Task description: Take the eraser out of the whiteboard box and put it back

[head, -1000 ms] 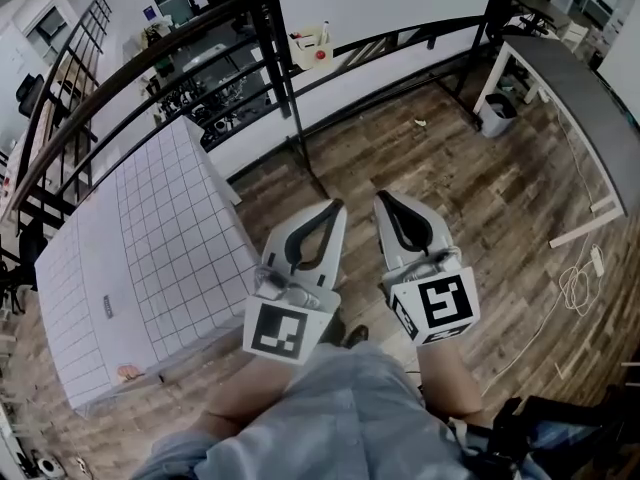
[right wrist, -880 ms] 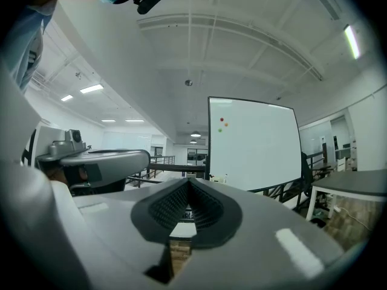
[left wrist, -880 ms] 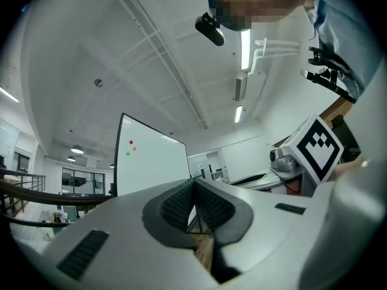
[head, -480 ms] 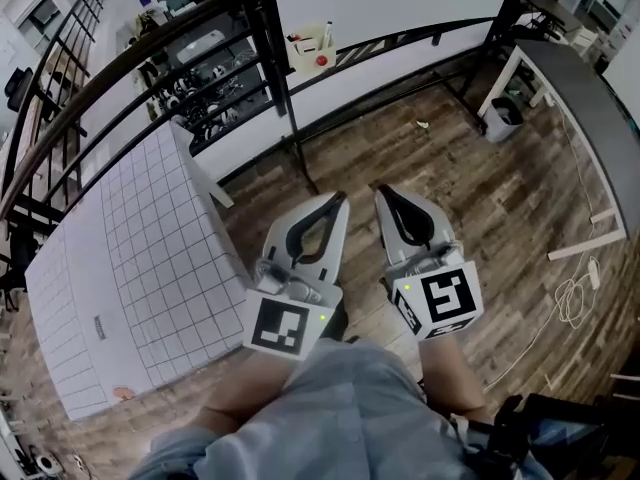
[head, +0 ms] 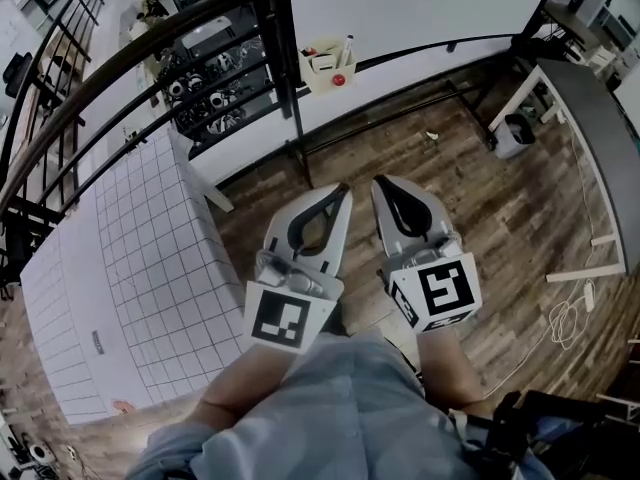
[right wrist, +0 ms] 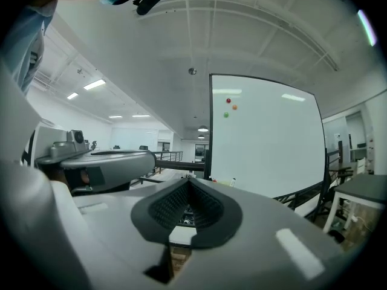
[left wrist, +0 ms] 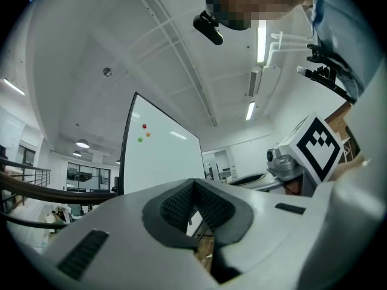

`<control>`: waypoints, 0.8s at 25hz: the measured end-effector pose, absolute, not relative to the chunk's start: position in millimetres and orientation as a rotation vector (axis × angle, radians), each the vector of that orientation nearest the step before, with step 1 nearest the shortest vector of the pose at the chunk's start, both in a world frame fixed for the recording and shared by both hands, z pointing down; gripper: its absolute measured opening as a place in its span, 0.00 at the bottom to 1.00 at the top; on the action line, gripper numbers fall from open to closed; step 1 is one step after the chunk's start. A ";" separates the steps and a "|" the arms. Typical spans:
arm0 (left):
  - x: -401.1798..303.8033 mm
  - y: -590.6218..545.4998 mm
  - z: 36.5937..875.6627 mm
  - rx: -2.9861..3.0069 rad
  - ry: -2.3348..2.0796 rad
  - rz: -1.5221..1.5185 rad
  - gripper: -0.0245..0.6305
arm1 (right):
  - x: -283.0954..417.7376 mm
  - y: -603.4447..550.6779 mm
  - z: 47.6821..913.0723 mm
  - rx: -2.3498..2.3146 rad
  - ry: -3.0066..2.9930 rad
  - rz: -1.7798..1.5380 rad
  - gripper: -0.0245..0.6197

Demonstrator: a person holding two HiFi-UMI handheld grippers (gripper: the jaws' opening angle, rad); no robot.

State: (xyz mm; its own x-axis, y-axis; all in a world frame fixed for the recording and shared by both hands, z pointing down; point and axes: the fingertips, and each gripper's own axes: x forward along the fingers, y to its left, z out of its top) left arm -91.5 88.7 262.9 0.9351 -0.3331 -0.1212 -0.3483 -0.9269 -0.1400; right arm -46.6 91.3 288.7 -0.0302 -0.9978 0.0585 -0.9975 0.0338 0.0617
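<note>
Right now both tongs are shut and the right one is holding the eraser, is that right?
Not quite. Both tongs are shut, but the right tongs hold nothing. The right gripper view shows them closed tip to tip with no eraser between them. The left tongs are shut and empty too.

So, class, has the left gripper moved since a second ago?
Yes. The left gripper has moved forward, nearer the whiteboard box fixed at the foot of the whiteboard.
</note>
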 end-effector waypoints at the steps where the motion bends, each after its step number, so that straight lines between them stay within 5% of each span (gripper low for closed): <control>1: -89.5 82.9 261.3 -2.932 0.527 0.147 0.04 | -44.8 85.0 286.7 2.119 -2.201 -0.012 0.04; 20: -3.3 -21.2 272.4 -2.899 0.695 0.042 0.04 | 49.9 -34.5 283.5 2.006 -2.336 -0.013 0.04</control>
